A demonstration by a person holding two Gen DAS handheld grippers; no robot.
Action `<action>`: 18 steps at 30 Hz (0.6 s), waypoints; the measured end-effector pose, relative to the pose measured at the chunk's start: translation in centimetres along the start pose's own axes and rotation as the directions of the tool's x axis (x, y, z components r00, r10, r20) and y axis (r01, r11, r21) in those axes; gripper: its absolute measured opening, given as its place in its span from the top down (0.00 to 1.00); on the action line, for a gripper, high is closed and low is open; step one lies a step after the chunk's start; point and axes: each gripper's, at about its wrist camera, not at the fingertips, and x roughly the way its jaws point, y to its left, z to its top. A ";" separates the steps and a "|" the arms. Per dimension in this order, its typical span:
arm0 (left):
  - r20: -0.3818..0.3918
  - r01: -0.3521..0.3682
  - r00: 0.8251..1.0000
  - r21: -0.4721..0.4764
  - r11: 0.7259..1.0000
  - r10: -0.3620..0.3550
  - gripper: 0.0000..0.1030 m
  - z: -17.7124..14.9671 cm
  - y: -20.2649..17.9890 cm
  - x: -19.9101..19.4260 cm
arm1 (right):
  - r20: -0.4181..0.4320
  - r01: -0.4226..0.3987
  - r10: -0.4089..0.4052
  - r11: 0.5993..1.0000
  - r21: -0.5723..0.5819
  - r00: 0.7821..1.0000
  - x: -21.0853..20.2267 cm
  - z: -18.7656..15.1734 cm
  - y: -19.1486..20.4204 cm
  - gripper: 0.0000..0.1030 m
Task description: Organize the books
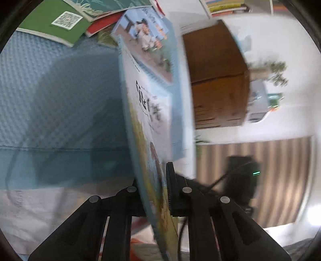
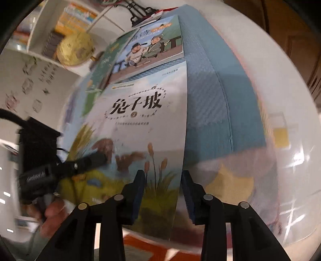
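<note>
— Left tongs (image 1: pixel 160 192): clamped tight on the lower edge of the picture book (image 1: pixel 146 112), held on edge and tilted, cover with black title characters and reeds facing the right-hand side.

— Right tongs (image 2: pixel 163 188): jaws parted, straddling the same picture book's (image 2: pixel 140 124) bottom edge, pads (image 2: pixel 140 186) standing off the cover; no grip visible.

— In the right wrist view, left tongs (image 2: pixel 96 158) reaching in from 9 o'clock, pinching the cover near its lower left; a hand (image 2: pixel 51 210) at 8 o'clock below.

— Second book (image 2: pixel 148 48) with two cartoon figures lying at 12 o'clock beyond the held one, on a blue quilted cloth (image 2: pixel 208 96).

— More at 11 o'clock in the left wrist view: green book (image 1: pixel 54 22) with a QR code, overlapped by a teal one (image 1: pixel 112 6), a red cover (image 1: pixel 102 24) underneath.

— Globe (image 2: pixel 75 50) and white shelf (image 2: pixel 36 32) of books at 10 to 11 o'clock in the right wrist view. Much of it blurred.
</note>
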 end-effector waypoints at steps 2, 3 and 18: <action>-0.008 0.062 0.998 -0.028 0.998 -0.063 0.91 0.3 0.0 -0.1 | 0.011 -0.088 0.088 0.994 0.063 0.996 -0.2 -0.3 -1.2 0.45; -0.011 0.090 0.996 -0.050 0.995 -0.091 0.91 0.3 0.2 -0.1 | 0.015 -0.137 0.136 0.986 0.099 0.991 -0.1 -0.4 -1.8 0.45; -0.036 -0.220 0.974 0.118 0.968 0.226 0.90 -1.0 -1.3 0.3 | 0.049 0.012 -0.005 0.990 -0.142 0.999 1.2 -0.7 4.7 0.79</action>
